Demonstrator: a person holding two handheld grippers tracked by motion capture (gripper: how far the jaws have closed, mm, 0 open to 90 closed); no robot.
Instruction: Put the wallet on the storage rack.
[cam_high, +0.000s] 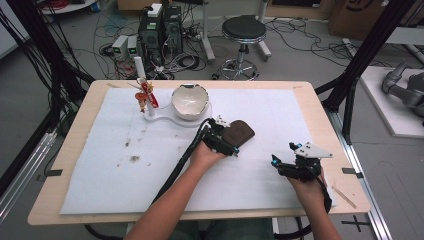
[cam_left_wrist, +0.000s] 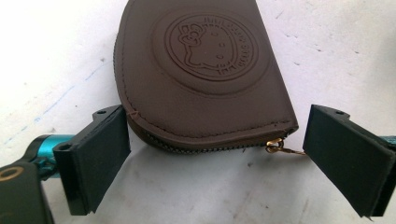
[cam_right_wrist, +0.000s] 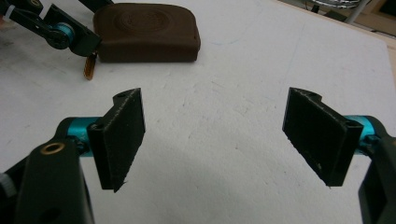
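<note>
Between left gripper (cam_left_wrist: 212, 154) jaws, spread wide w/ nothing held, sits brown pouch (cam_left_wrist: 201, 70): soft, light; pinch zipper edge. Right gripper (cam_right_wrist: 212, 140) jaws also wide, empty.

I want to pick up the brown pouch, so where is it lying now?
In the high view the brown pouch lies on the white mat near the table's middle, just right of the white bowl, between the open jaws of the left gripper.

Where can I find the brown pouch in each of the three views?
High view: pouch at centre, before the left gripper.
Left gripper view: upper centre, between open jaws.
Right gripper view: top left.
Shared landmark: its brass zip pull, beside the left gripper.
</note>
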